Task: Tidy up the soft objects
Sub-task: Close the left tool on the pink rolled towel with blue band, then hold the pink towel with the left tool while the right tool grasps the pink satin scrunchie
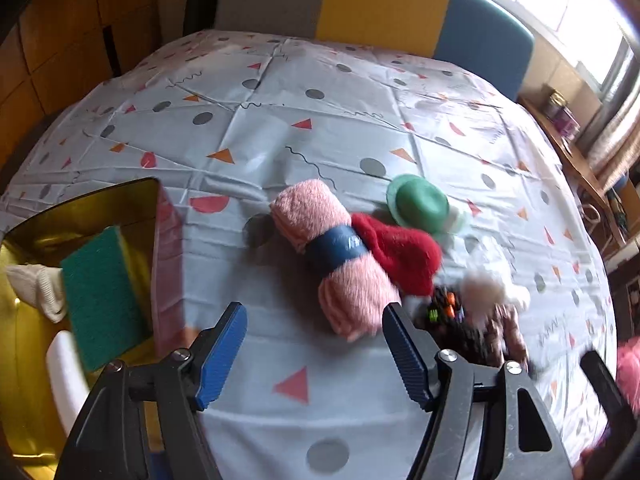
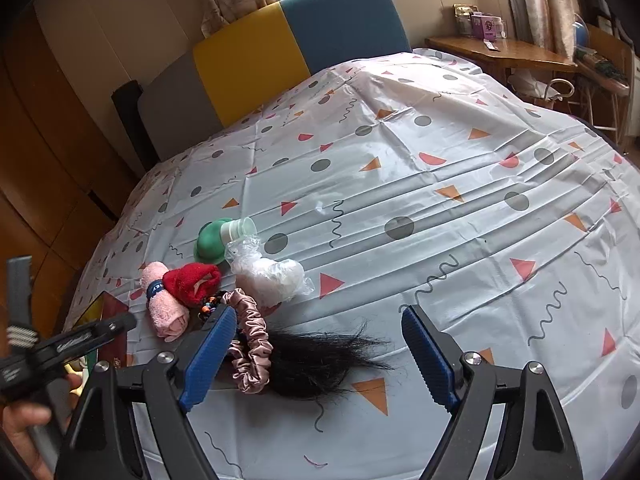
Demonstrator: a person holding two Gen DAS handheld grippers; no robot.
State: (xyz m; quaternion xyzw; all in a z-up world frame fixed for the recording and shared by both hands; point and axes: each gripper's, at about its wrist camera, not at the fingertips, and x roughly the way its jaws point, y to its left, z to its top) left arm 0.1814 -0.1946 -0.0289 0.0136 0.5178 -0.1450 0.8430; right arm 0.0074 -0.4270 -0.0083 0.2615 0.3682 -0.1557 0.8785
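On the patterned tablecloth (image 1: 320, 128) lies a rolled pink towel (image 1: 340, 256). The left gripper (image 1: 316, 344) gapes empty just before it. The right gripper (image 2: 316, 344) stands wide, empty, over black hair (image 2: 316, 364).

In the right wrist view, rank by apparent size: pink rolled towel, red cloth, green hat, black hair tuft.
1. black hair tuft, though it lies nearest the camera.
2. pink rolled towel.
3. red cloth and green hat look alike; no ranking between them.
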